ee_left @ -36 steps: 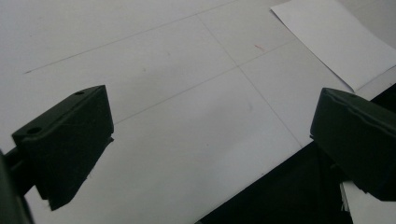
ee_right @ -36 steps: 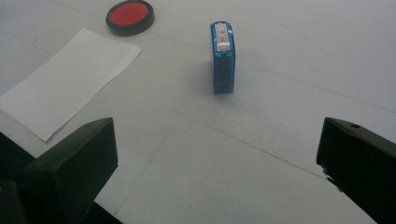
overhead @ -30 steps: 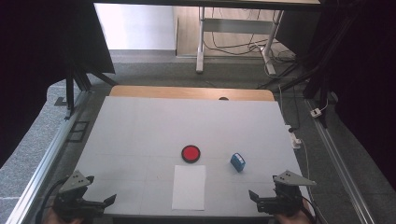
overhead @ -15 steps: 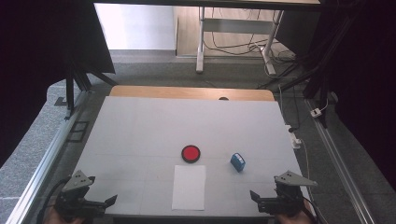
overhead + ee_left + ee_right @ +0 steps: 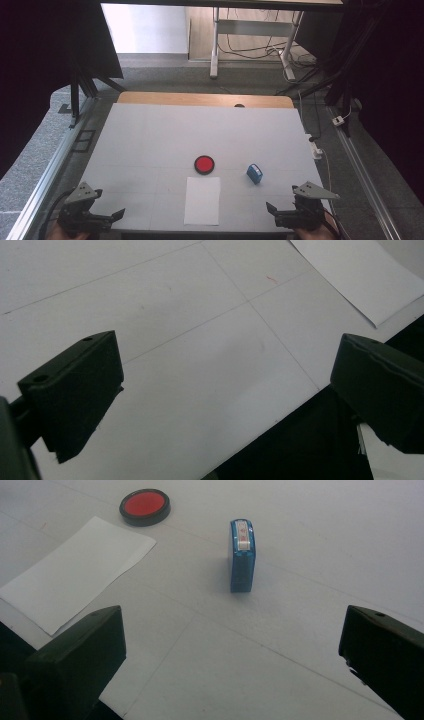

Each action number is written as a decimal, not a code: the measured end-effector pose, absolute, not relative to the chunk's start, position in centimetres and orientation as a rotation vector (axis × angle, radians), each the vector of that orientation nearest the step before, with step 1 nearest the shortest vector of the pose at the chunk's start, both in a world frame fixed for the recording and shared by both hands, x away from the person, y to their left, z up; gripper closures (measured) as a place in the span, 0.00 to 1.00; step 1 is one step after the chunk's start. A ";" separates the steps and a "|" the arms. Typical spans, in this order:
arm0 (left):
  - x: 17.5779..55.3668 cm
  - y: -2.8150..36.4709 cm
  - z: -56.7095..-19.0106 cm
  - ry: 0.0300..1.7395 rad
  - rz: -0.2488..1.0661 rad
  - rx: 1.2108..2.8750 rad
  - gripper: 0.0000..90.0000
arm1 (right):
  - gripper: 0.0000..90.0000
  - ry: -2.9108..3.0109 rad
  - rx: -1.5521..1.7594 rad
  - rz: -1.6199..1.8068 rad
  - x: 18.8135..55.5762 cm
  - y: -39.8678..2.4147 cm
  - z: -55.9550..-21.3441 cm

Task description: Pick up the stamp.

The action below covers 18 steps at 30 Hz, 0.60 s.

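Surface: you face a pale grey table point(image 5: 150, 140) marked with thin grid lines, a wooden strip along its far edge, dark floor and desk legs beyond.
Left gripper: your left gripper point(image 5: 102, 218) sits at the near left corner, jaws spread wide with nothing between them; in the left gripper view it looks across bare tabletop to a corner of the paper.
Paper: the white sheet of paper point(image 5: 202, 200) lies near the front edge, centred between your two hands, long axis running away from you.
Ink pad: the round red ink pad point(image 5: 204, 164) sits just beyond the sheet's far edge, close to it.
Stamp: the blue self-inking stamp point(image 5: 254, 173) lies right of the pad, apart from the paper; in the right gripper view its point(image 5: 242, 555) long axis points almost straight away from the jaws.
Right gripper: your right gripper point(image 5: 280, 212) is at the near right, jaws wide and empty; the stamp lies ahead and slightly left of it, so this hand is clearly the nearer one.
Hard to tell: your hands are cut off by the bottom edge; the stamp's label is too small to read.
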<state>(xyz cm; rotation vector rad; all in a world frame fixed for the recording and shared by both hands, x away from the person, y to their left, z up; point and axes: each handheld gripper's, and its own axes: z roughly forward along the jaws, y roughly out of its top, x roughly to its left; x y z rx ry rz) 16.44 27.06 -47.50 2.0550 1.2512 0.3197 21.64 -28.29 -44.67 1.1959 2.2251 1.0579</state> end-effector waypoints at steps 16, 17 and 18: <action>16.3 26.8 -47.5 1.242 0.348 2.069 0.01 | 0.00 2.296 1.064 1.043 22.7 -27.0 -44.7; 16.3 26.8 -47.5 1.242 0.348 2.069 0.01 | 0.00 2.299 1.067 1.047 22.7 -26.9 -44.7; 16.3 26.8 -47.5 1.242 0.348 2.069 0.01 | 0.00 2.297 1.064 1.059 22.9 -26.8 -44.7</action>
